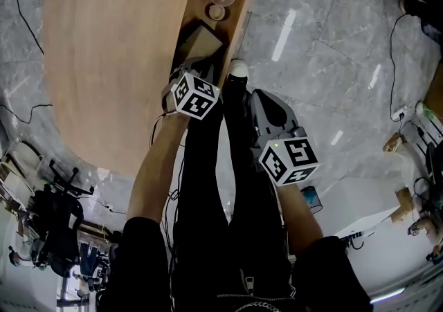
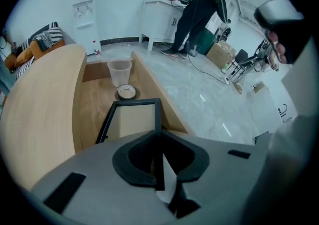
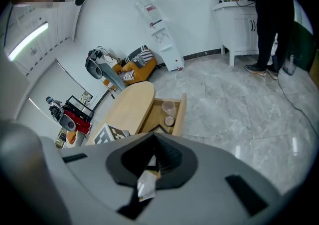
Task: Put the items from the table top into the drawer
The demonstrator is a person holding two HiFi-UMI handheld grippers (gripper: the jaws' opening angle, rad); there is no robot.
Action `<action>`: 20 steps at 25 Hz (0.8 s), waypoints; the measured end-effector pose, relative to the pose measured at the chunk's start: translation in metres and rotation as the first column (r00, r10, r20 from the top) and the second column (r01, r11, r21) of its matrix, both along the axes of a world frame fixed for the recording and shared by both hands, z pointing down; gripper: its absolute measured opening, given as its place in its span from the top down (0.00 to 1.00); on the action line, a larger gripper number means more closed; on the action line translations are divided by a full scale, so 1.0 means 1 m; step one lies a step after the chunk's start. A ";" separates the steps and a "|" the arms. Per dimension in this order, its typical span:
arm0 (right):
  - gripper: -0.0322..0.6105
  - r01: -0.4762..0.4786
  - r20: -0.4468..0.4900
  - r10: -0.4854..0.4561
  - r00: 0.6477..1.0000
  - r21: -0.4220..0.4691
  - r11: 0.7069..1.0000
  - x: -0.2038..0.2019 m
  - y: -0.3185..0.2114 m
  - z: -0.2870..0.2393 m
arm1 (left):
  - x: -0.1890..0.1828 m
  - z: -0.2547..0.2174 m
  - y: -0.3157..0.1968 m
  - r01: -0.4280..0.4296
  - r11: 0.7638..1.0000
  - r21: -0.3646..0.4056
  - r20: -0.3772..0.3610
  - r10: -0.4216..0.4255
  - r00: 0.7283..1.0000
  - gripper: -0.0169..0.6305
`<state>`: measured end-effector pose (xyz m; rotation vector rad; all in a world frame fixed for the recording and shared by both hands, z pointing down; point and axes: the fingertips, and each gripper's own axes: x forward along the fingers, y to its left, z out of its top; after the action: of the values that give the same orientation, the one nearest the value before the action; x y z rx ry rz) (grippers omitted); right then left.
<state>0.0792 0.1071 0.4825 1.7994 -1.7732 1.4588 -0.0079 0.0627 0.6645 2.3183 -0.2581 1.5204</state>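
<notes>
The left gripper (image 2: pixel 159 144) has its jaws closed on a thin black bar, which reads as the near right edge of the black frame (image 2: pixel 130 119). That edge runs straight down into the gap between the jaws. From there the frame stretches directly away, its long axis lying along the drawer (image 2: pixel 92 107) and pointing at the small round container (image 2: pixel 126 91) and, just behind it, the clear cup (image 2: pixel 120 72). Both stand at the drawer's far end, a little apart from the frame's far edge.

The frame sits inside the drawer walls, in its near half. Whether its far edge already rests on the drawer floor I cannot tell (the head view suggests that it is tilted). The table top (image 2: pixel 40 104) lies to the left of the drawer.

The right gripper (image 3: pixel 154 141) is well apart, over the stone floor (image 3: pixel 239 104) on the drawer's open side. Its jaws are together on nothing of the task (only a pale scrap low at their root, which I cannot identify). It looks back toward the drawer from a distance.

The left gripper is plainly the nearer one, so the coming move is probably its own: lower the frame along that same axis and let go, short of the round container.
</notes>
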 end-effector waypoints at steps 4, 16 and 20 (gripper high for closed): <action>0.93 -0.002 0.001 0.002 1.000 -0.001 1.000 0.000 0.001 -0.001 | -0.001 0.004 0.002 -0.003 1.000 -0.016 0.018 0.004 1.000 0.90; 0.93 -0.001 0.005 0.001 1.000 -0.011 1.000 0.003 0.004 0.004 | -0.004 0.022 0.004 -0.031 0.999 -0.039 0.077 0.034 0.996 0.90; 0.93 0.000 0.005 0.000 1.000 -0.009 1.000 0.004 0.005 0.002 | -0.001 0.019 0.003 -0.037 0.998 -0.045 0.050 0.039 0.998 0.89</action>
<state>0.0829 0.1121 0.4848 1.7929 -1.7664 1.4702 -0.0088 0.0657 0.6833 2.2651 -0.1930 1.5888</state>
